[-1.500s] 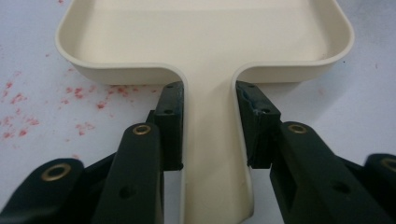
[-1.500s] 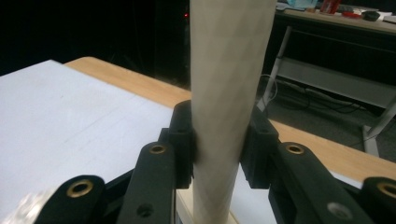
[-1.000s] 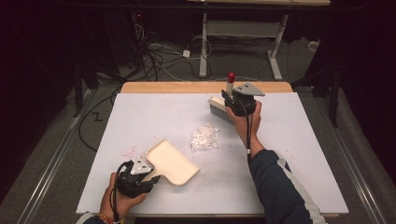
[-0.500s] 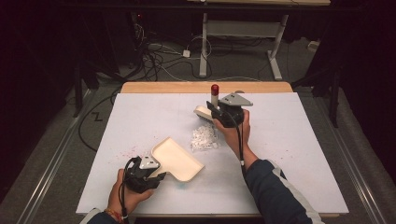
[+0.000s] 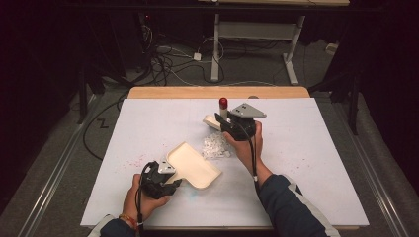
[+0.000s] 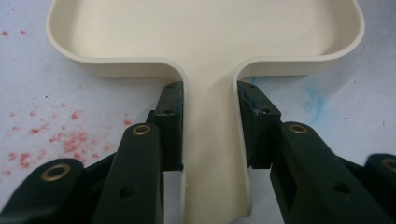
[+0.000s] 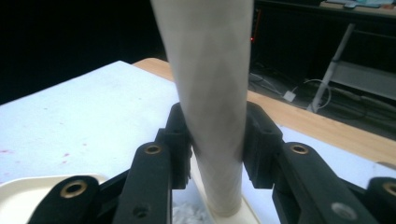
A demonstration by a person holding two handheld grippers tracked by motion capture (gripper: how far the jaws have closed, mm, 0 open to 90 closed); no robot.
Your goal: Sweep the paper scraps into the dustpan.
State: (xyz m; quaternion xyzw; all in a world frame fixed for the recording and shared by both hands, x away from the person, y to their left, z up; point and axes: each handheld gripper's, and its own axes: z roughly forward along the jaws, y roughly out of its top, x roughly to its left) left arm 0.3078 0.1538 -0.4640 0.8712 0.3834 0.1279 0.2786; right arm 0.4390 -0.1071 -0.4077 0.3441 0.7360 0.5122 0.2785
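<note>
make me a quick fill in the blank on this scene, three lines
1. The left tool grips the cream dustpan by its ____.
2. The right tool is shut on a brush with a ____ tip.
3. The pile of clear scraps lies between brush and ____.

Missing words: handle; red; dustpan

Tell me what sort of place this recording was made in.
Probably a lab or workshop set up for recording, not a home: a white-covered table under dark surroundings, loose cables across the floor behind it, and a bare metal desk frame beyond.
</note>
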